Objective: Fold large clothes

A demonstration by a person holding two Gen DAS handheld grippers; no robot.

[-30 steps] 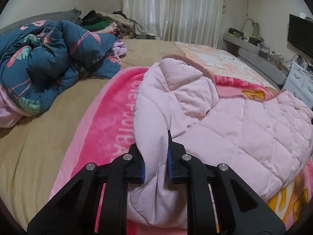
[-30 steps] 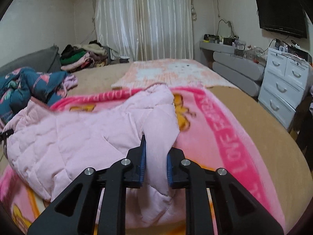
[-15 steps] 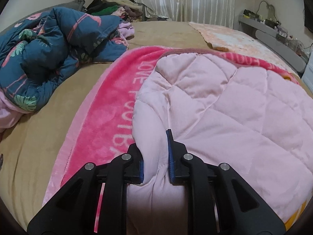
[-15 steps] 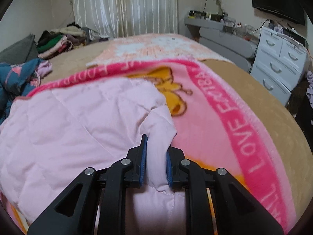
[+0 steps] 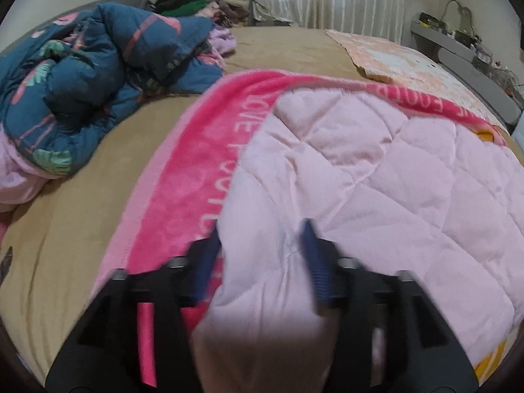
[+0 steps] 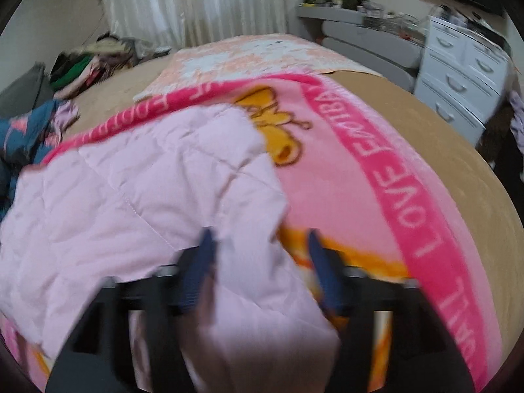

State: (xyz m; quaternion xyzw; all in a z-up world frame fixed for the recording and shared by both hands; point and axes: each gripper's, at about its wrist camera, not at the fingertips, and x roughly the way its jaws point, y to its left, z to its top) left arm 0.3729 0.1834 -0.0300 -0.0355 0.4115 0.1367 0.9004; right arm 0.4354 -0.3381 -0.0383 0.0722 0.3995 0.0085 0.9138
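Both tongs, left gripper (image 5: pixel 260 245) and right gripper (image 6: pixel 260 252), opening, letting the pink quilted garment (image 5: pixel 376 177) go (fabric between jaws, unpinched). Fold laid down; next I regrasp an edge.

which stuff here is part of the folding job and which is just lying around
Part of the job:
- pink quilted garment
- left gripper, jaws opening, garment between them
- right gripper, jaws opening, garment between them

Lying about:
- pink blanket
- blue flowered quilt
- clothes pile
- white drawers
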